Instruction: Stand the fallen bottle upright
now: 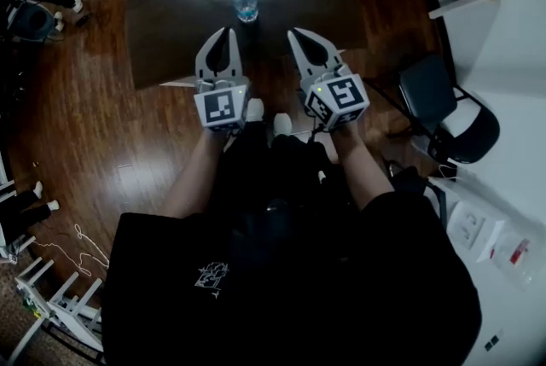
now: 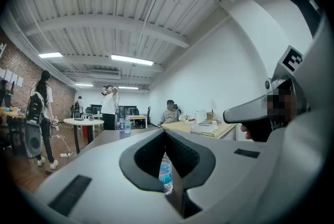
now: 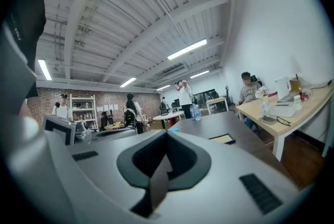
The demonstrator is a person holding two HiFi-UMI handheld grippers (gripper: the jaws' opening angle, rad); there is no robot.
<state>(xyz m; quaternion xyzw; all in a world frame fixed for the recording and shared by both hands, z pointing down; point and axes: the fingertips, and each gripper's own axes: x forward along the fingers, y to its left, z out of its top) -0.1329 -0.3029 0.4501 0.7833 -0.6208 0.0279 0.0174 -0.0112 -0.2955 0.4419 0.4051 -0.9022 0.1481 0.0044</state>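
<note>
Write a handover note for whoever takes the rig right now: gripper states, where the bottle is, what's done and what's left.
Grippers: the left gripper is shut and empty. The right gripper is shut and empty. Both are held short of the bottle.
Things: the bottle stands upright on the dark table, cap up, ahead of the left gripper, and nothing touches it.
Done: the bottle is standing.
Left: apparently nothing, though you may want to confirm that it stays steady.
</note>
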